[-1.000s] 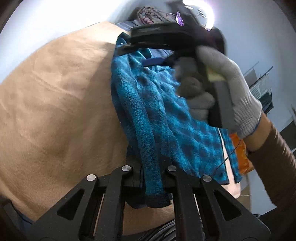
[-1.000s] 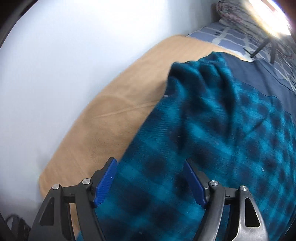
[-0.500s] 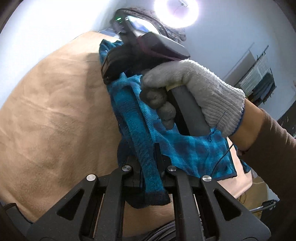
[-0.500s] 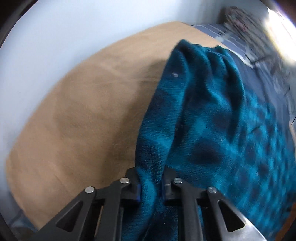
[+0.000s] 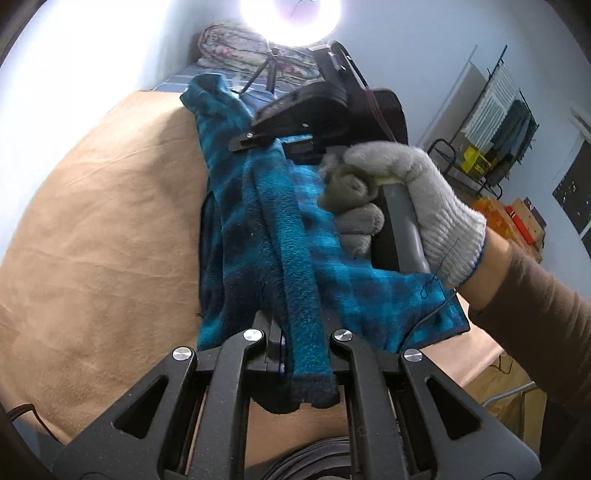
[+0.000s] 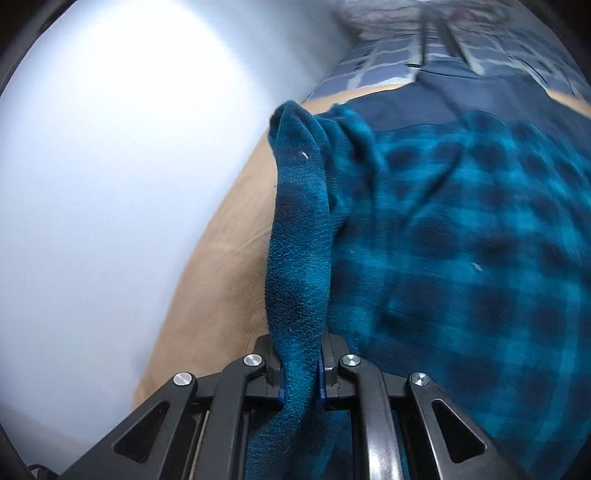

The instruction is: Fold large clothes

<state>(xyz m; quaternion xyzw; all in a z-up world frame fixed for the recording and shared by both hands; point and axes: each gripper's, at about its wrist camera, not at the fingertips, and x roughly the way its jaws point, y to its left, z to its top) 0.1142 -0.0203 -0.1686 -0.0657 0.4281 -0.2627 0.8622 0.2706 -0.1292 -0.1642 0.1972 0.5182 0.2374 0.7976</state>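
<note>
A teal and dark plaid fleece garment (image 5: 258, 221) lies bunched on a tan cover (image 5: 103, 229). My left gripper (image 5: 306, 354) is shut on a dark-hemmed edge of it, and the hem hangs out behind the pads. In the left wrist view a grey-gloved hand (image 5: 402, 199) holds the right gripper (image 5: 255, 142) over the far part of the garment. In the right wrist view the right gripper (image 6: 301, 373) is shut on a raised fold of the garment (image 6: 461, 240), which stretches taut away from the jaws above the tan cover (image 6: 221, 277).
A white wall (image 6: 110, 184) runs along the left of the tan cover. A folded patterned quilt (image 5: 236, 48) and a striped sheet (image 6: 388, 55) lie at the far end under a bright lamp (image 5: 291, 18). A drying rack (image 5: 498, 110) and boxes (image 5: 517, 221) stand at the right.
The right gripper's jaws went from wide open over the garment to shut on a fold, which now stands lifted and stretched. The gloved hand shifted across the garment. My left gripper kept its grip.
</note>
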